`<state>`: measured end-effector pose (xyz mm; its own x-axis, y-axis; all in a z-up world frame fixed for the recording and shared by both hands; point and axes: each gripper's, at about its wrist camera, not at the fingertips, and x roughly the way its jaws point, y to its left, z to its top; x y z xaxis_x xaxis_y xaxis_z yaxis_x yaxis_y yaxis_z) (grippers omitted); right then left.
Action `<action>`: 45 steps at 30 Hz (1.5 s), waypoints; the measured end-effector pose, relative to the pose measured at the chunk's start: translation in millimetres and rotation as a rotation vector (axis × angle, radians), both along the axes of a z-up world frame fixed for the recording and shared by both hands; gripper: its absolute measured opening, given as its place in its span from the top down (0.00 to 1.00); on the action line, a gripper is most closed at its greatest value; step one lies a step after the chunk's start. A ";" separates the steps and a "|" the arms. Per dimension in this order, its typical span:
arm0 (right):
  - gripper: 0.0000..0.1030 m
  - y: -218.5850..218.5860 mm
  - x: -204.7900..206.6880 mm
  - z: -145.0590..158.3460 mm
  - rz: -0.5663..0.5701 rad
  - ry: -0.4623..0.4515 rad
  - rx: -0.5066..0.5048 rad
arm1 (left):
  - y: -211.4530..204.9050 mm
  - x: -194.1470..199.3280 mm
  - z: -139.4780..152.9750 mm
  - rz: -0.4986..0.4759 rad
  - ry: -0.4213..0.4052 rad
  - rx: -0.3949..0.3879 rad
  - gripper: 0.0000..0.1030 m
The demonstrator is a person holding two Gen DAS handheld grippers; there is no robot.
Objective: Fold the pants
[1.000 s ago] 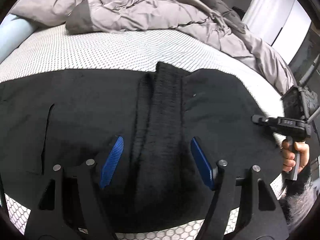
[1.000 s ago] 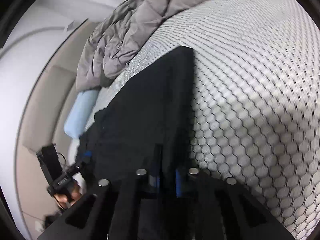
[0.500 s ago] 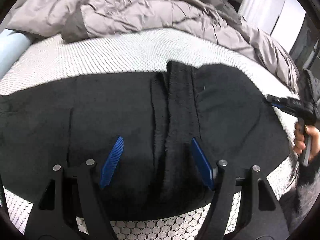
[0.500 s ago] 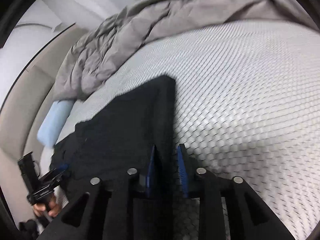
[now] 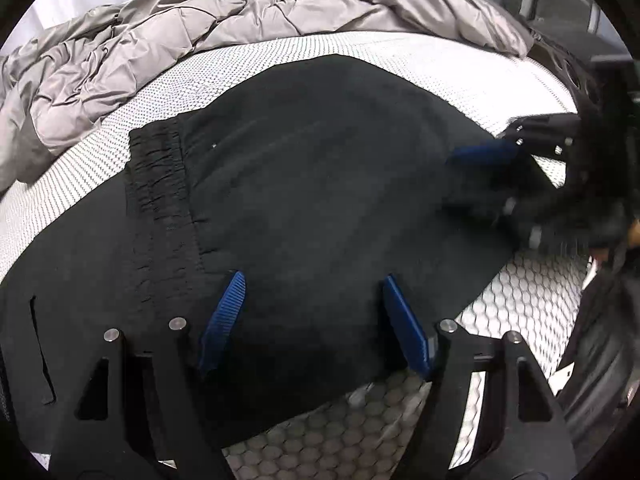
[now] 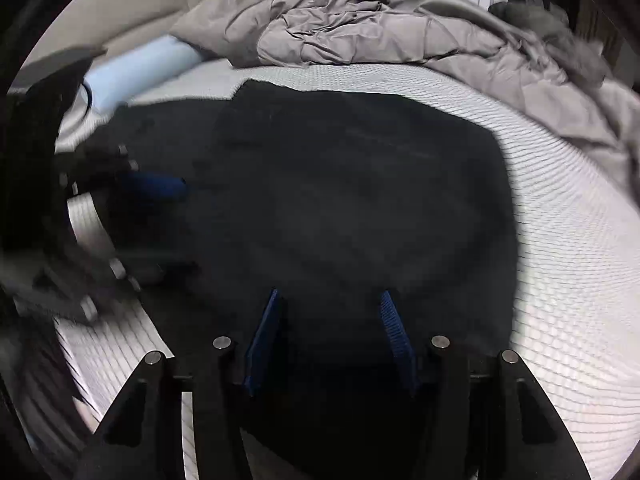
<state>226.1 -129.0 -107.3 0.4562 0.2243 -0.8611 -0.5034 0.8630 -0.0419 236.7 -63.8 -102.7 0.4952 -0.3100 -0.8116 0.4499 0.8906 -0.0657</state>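
Observation:
Black pants (image 5: 320,180) lie folded flat on the bed, their gathered waistband (image 5: 160,184) to the left in the left wrist view. My left gripper (image 5: 313,276) hovers open over the near part of the cloth, with nothing pinched between its blue pads. In the right wrist view my right gripper (image 6: 329,292) stands over the pants (image 6: 340,200); its jaws are opening and the cloth lies loose beneath them. Each gripper shows blurred in the other's view: a right blue pad (image 5: 484,152) at the pants' right end, a left blue pad (image 6: 156,188) at their left.
A crumpled grey duvet (image 5: 200,32) (image 6: 380,28) is heaped along the far side of the bed. A light blue bolster (image 6: 140,68) lies at the far left. The white honeycomb sheet (image 5: 532,300) (image 6: 560,280) shows around the pants, and the bed's edge runs close on the right.
My right gripper was shut on the pants' edge; now it has let go and spread. Both hands have rolled and shifted, so the waistband has slid left in the left wrist view.

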 end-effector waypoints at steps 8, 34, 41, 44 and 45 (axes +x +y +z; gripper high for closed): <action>0.35 -112.3 1.0 12.5 -0.193 0.100 0.180 | 18.8 -3.0 7.0 0.063 0.038 -0.045 0.33; 0.95 -113.5 -47.6 18.3 -0.150 0.269 0.481 | -159.1 90.8 10.5 0.059 0.152 -0.177 0.31; 0.58 -131.3 -62.6 76.5 -0.233 -0.051 0.467 | -87.5 26.8 57.0 0.103 -0.109 -0.111 0.24; 0.53 -94.7 -49.2 71.4 -0.192 -0.087 0.441 | -70.3 14.4 48.3 0.087 -0.137 -0.057 0.23; 0.53 -86.7 -45.3 67.3 -0.181 -0.093 0.420 | -68.4 10.1 43.1 0.076 -0.126 -0.046 0.23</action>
